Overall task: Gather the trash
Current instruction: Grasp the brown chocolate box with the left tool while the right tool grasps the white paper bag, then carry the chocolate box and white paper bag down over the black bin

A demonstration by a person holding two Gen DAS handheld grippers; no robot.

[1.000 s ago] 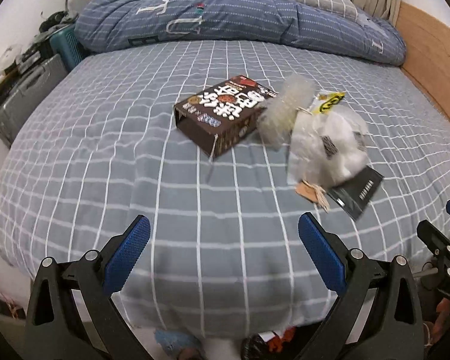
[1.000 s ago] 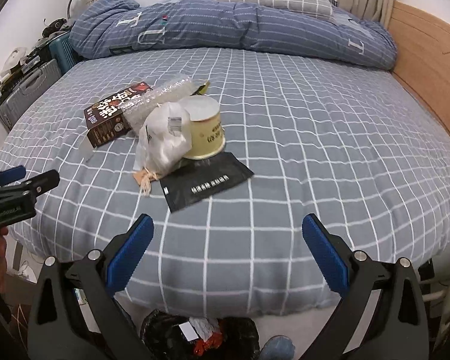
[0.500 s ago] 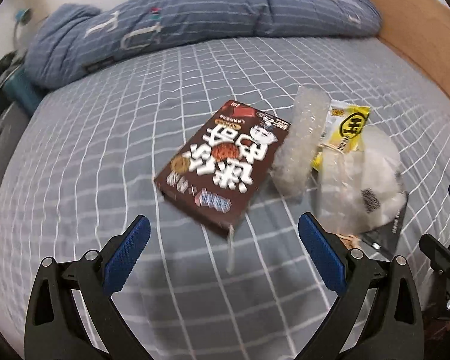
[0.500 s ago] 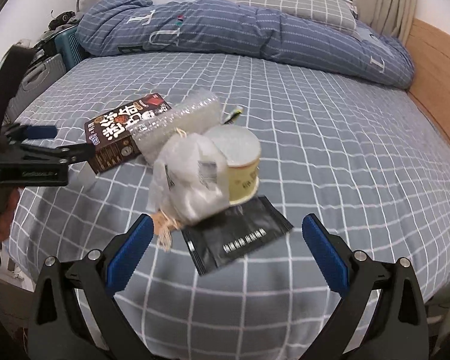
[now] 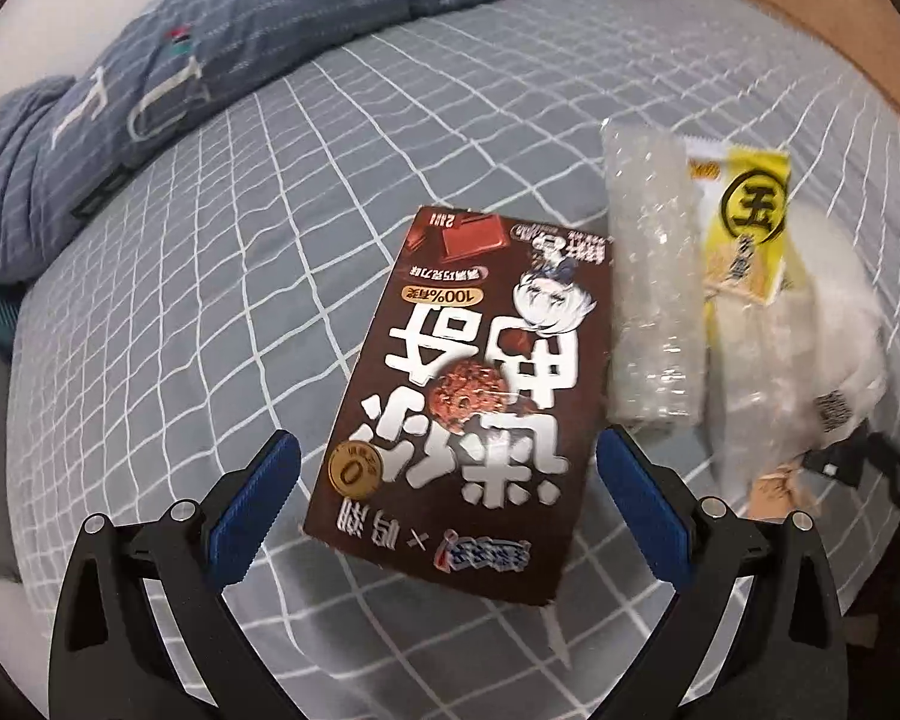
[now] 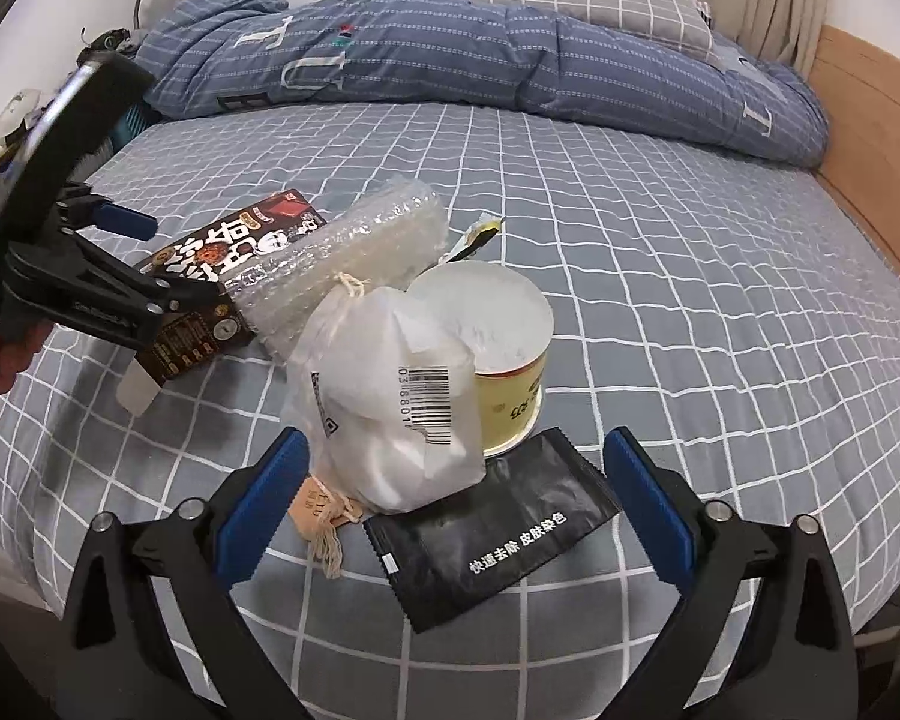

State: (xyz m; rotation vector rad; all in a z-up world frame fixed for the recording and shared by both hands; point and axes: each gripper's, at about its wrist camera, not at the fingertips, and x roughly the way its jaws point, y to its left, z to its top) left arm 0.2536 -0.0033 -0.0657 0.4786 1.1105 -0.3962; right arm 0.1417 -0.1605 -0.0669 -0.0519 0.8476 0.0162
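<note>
Lay scattered in a small heap on the grey, white-checked bed sheet (image 6: 660, 252): a dark brown cardboard snack box with white lettering (image 5: 468, 396), a roll of clear bubble wrap (image 5: 654, 288), a yellow printed sachet (image 5: 750, 222), a white translucent plastic bag with a barcode label (image 6: 402, 414), a pale yellow paper cup with a white lid (image 6: 498, 354) and a flat black foil packet with white print (image 6: 498, 534). In the left wrist view, filled the centre of the frame, that brown box, flat on the sheet, with the bubble wrap just beside it on the right. Straddled the box's near end, the left gripper (image 5: 447, 507), jaws spread wide, blue pads apart from the cardboard on either side, nothing grasped. In the right wrist view, sat low in the centre, the white bag, leaning against the cup, with the black packet just in front, partly under the bag. Hung around the bag's lower part, the right gripper (image 6: 456, 498), jaws wide but closing, bag between them, whether the left pad touched the plastic not clear. Bunched along the top of both views, a blue striped duvet (image 6: 450, 54). Ran down the right edge, a wooden bed frame (image 6: 870, 120).
</note>
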